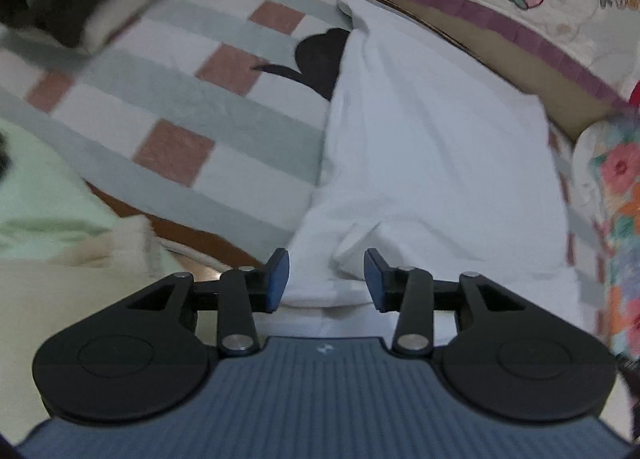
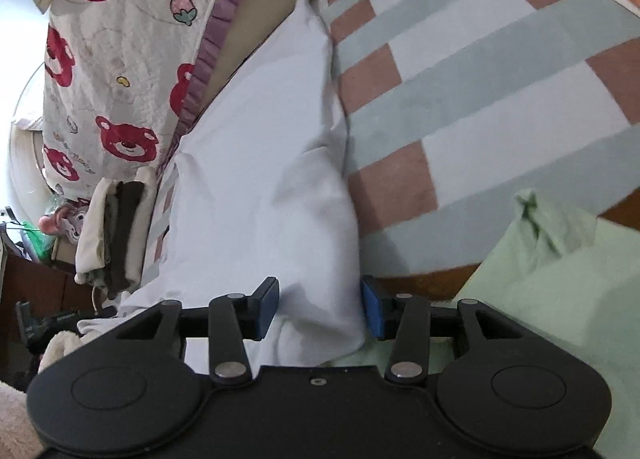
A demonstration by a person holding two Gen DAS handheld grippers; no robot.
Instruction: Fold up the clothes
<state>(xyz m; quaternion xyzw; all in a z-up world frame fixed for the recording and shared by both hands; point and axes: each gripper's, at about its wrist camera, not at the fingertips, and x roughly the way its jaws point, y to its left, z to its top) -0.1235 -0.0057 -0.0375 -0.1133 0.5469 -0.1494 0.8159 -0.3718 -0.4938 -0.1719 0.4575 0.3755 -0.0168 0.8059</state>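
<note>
At the bottom of the left wrist view the left gripper [image 1: 326, 279] stands with its jaws apart, a fold of the white garment [image 1: 432, 163] lying between the blue pads untouched; the cloth runs up the centre and right of the frame over the checked blanket [image 1: 180, 111], with a dark patch [image 1: 320, 59] at its upper left edge. In the right wrist view the right gripper [image 2: 320, 309] is likewise spread, white garment [image 2: 260, 163] bunched between its fingers; a pale green cloth [image 2: 560, 279] lies lower right; the bear-print quilt [image 2: 116, 59] fills the upper left.
</note>
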